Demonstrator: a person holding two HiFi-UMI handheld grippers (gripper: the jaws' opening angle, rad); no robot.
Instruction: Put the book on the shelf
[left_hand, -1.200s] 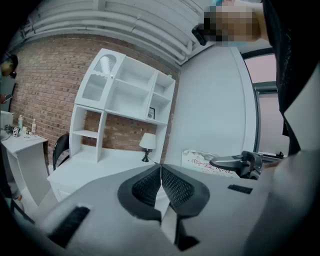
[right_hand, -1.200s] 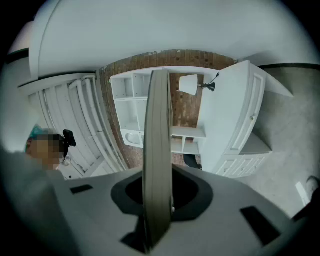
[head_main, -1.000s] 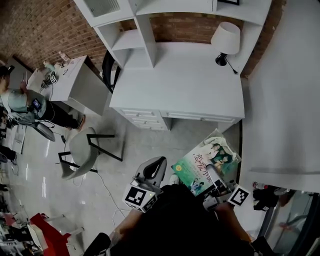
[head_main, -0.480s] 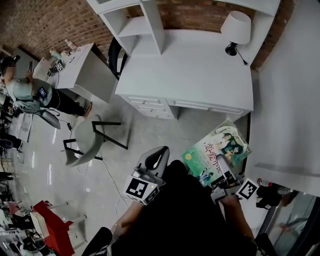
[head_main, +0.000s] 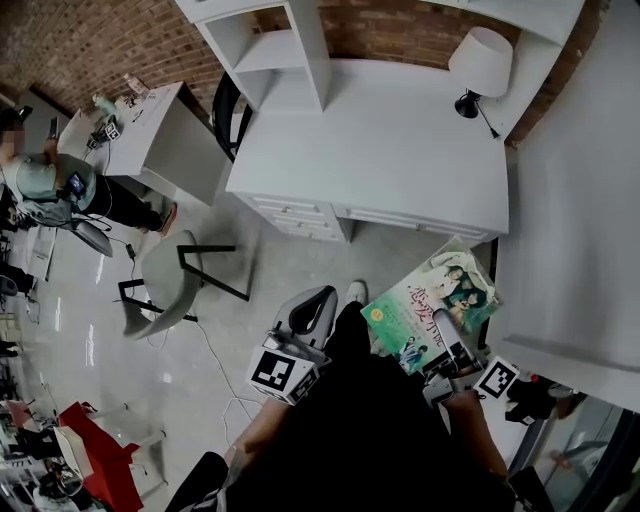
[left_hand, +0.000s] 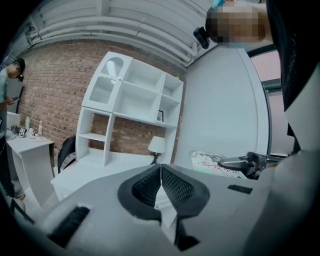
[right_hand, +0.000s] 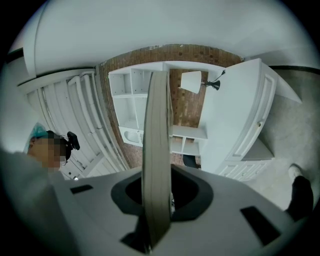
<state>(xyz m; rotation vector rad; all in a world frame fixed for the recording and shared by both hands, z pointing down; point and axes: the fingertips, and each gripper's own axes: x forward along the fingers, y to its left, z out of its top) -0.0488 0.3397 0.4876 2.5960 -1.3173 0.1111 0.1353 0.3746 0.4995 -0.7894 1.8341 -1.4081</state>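
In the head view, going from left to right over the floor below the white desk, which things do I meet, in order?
Grey chair with black legs → left gripper, jaws shut → green illustrated book.

A white wooden desk (head_main: 380, 150) stands against the red brick wall (head_main: 80, 50), with a white-shaded lamp (head_main: 480, 58) at its right rear corner and a grey chair (head_main: 165, 290) on the glossy floor (head_main: 80, 360).

Black clothing (head_main: 370, 440) covers the person; the left gripper (head_main: 318, 300) and right gripper (head_main: 441, 322) are grey, with black ribbed pads (left_hand: 176, 188) and black-and-white marker cubes (head_main: 280, 374).
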